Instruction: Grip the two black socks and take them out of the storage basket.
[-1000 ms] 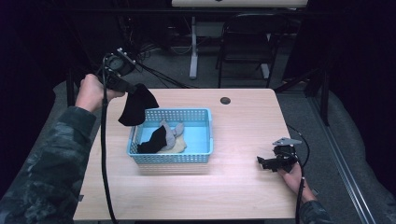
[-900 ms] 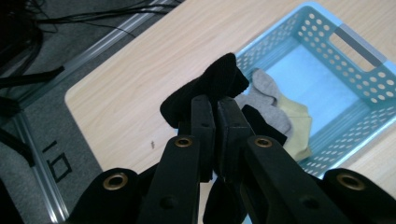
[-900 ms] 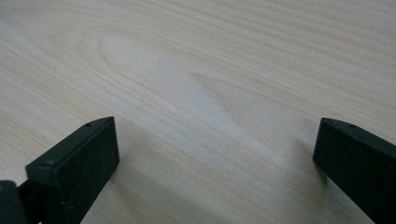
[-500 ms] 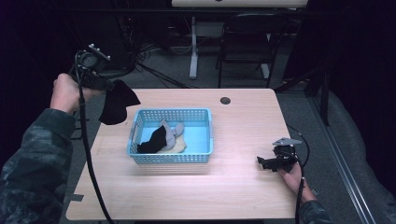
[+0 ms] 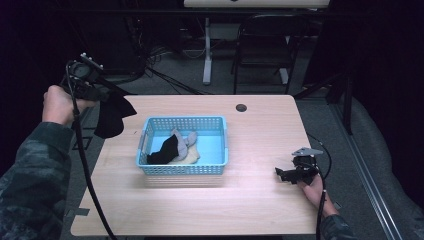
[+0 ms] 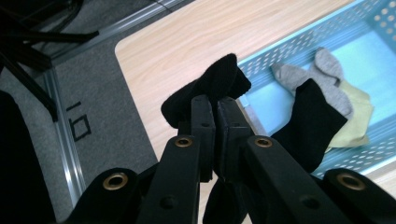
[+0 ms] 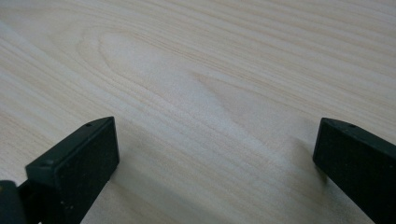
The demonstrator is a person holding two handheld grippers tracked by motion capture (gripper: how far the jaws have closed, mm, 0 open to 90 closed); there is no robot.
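The left gripper is up in the air, just past the table's left edge near the far left corner. Its jaws are pinched tight on a black sock, and the sock hangs down over that edge. In the left gripper view the sock bunches above the closed jaws.

A blue basket sits on the left half of the table, a little way in from the left edge. Inside it lie another black sock, a grey sock and a pale yellow sock.

The right gripper rests low near the right edge, toward the near corner. Its jaws are wide apart with nothing between them. Bare wood lies all around it, and between it and the basket.

A small dark round hole is near the far edge.
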